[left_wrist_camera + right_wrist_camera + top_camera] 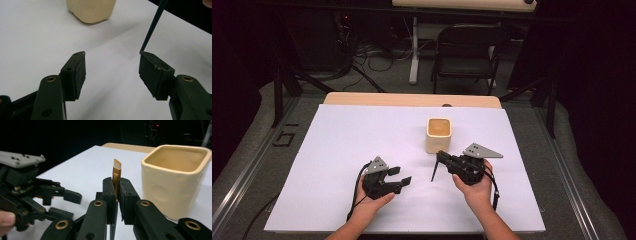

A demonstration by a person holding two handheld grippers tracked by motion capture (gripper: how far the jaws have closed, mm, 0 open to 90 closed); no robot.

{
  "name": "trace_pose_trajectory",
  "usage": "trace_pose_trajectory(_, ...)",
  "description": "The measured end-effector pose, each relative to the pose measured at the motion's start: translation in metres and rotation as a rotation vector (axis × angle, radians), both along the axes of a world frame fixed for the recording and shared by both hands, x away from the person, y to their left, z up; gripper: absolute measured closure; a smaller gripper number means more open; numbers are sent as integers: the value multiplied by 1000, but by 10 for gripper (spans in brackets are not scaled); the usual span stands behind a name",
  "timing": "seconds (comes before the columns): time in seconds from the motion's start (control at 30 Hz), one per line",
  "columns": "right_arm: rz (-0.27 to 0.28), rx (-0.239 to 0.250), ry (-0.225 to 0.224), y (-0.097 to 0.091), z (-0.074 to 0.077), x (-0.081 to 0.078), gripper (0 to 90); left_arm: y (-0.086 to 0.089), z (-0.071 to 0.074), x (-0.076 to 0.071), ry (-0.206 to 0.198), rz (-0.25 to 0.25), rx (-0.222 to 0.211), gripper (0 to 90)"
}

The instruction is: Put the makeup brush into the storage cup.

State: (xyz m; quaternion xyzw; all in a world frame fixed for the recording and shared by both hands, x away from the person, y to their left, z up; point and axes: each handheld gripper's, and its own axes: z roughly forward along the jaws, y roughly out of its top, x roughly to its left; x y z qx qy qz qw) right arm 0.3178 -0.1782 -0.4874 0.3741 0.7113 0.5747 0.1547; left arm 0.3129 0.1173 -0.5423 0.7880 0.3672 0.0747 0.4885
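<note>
We clamp the slim dark gold-tipped brush (116, 173) in the right gripper (116, 195) beside the cream ceramic cup (176, 177), ready for insertion; the left gripper (112, 71) rests with jaws apart, empty.

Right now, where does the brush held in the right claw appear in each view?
High view: brush hangs below the right claw, near centre.
Left gripper view: brush slants at upper right, dark handle.
Right gripper view: brush rises between the jaws, centre.
Shared landmark: cream cup.
</note>
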Motion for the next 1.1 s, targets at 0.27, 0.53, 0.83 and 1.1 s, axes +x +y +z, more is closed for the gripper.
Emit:
trace_pose_trajectory(0.27, -26, -70, -57, 0, 4, -5, 842, 7, 4, 2, -24, 47, 68, 331)
trace_pose_trajectory(0.53, -43, -96, -96, -2, 9, -5, 842, 13, 6, 2, -54, 76, 122, 287)
trace_pose_trajectory(0.83, -57, -104, -105, -6, 13, -4, 842, 21, 11, 3, -65, 80, 180, 272)
trace_pose_trajectory(1.1, -62, -108, -102, -7, 13, -2, 842, 34, 12, -1, -65, 95, 193, 271)
